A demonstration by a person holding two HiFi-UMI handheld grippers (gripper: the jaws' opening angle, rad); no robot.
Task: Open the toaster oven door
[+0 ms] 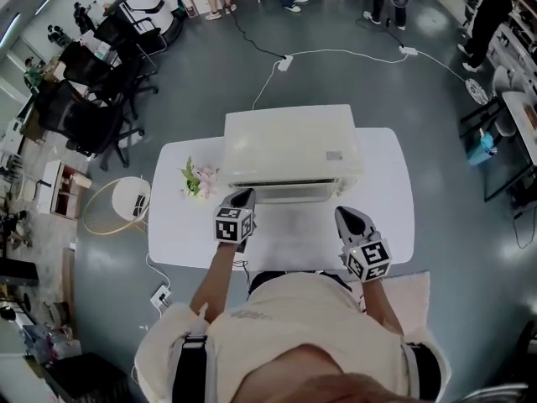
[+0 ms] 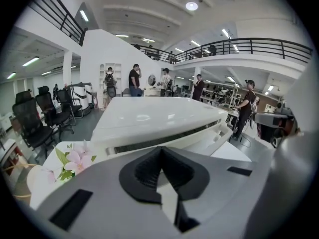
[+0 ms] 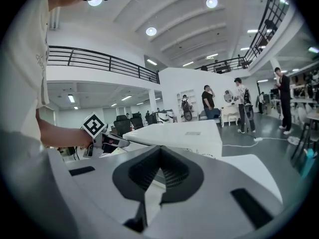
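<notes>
— Since you stand nearer, report: where does the toaster oven (image 1: 289,145) sit?

— On the white table (image 1: 180,229), toward its far edge, with its front face turned to the person. As far as I can judge from above, its door (image 1: 281,191) lies up against the body. A pale handle bar runs across the front.

— Left gripper?

— The left gripper (image 1: 243,196) is over the table, with its tips close to the oven's front near the left end. Its fingers are pressed together at the tips and nothing lies between them. Whether the tips touch the door, I cannot tell.

— Right gripper?

— The right gripper (image 1: 347,217) is over the near right part of the table, nearer the person than the oven front and apart from it. Its fingers are likewise closed on each other and hold nothing. Both grippers point toward the oven, marker cubes facing up.

— Other items on the table?

— One: a small bunch of pink flowers (image 1: 198,180) with green leaves, just beside the oven's front left corner.

— Surroundings?

— The floor is grey. Black office chairs (image 1: 92,99) stand well off to the left. A white power strip (image 1: 285,62) lies on the floor beyond the table, and a white cable (image 1: 352,53) runs from it to the right. Several people stand at the far end of the room.
</notes>
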